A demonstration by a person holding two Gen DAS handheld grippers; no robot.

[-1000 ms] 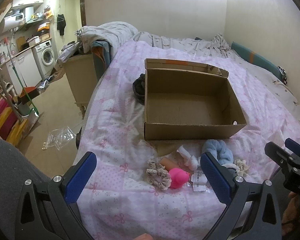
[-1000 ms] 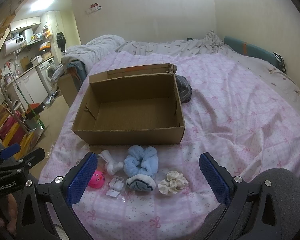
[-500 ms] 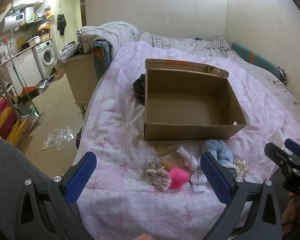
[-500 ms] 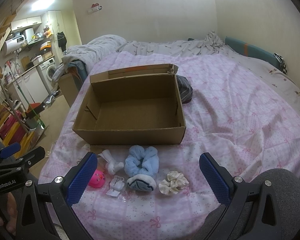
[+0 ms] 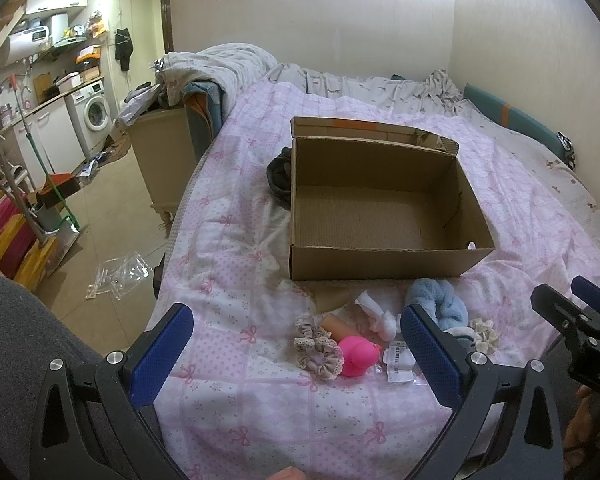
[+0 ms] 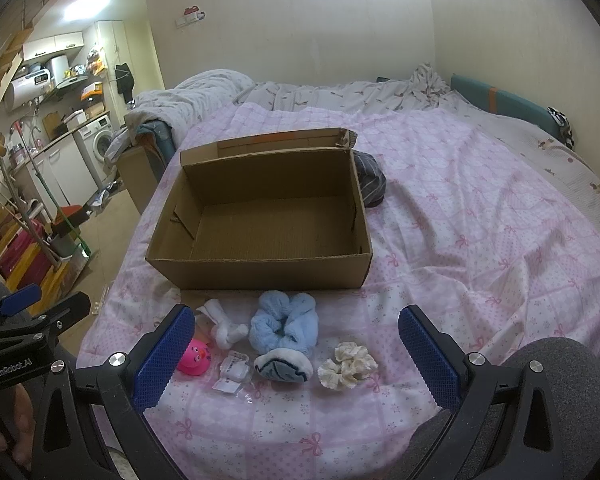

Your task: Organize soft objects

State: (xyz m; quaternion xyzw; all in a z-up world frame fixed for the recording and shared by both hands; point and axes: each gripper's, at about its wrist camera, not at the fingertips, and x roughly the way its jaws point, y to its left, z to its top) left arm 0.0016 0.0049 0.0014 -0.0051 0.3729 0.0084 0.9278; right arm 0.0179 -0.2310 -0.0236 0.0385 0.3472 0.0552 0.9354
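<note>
Both tongs, left point(image 5: 298, 354) and right point(image 6: 296, 354), still spread wide (nothing gripped), unmoved before the open brown cardboard box point(image 6: 260, 270).

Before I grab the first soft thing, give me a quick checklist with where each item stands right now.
1. Cardboard box open and holding nothing: ok.
2. Left gripper open, holding nothing: ok.
3. Right gripper open, holding nothing: ok.
4. Blue scrunchie and cream scrunchie lying apart on the bed: ok.
5. Pink rubber duck free to lift: not ok, it touches the beige scrunchie.
6. Contents of the small plastic packet: cannot tell.
</note>
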